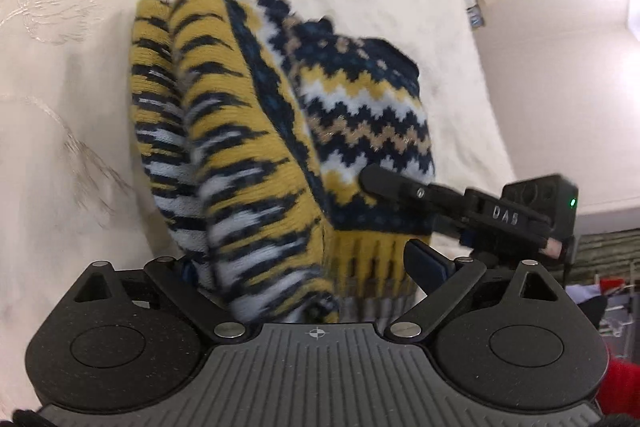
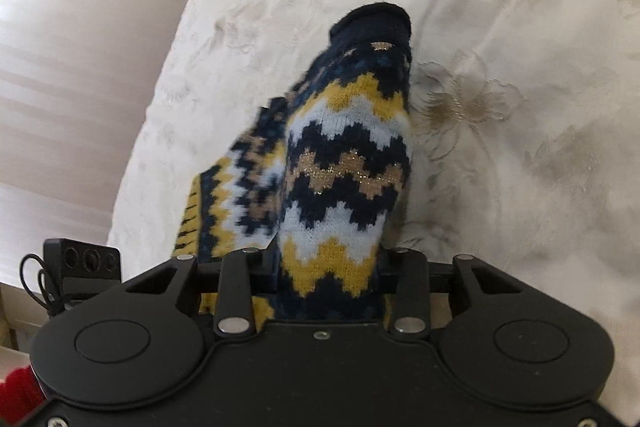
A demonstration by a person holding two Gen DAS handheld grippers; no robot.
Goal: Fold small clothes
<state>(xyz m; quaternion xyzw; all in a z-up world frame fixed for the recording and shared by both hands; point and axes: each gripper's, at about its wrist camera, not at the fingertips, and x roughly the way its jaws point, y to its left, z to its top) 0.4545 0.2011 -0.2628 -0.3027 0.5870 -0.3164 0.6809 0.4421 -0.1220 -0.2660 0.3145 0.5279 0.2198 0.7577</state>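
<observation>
Fingers (image 1: 424,267) of both grippers pinch the patterned knit sock (image 1: 280,147), bunched between them above the bedspread (image 1: 80,27).

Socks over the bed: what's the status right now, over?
Left gripper shut on knit socks. Right gripper shut on the zigzag end. Socks bunched and held above the white bedspread. Nothing in the way.

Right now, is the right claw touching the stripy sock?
Touching. The right wrist view shows the right claw shut on the zigzag sock, the knit pinched between its fingers. The left wrist view shows its fingertip on the knit too.
</observation>
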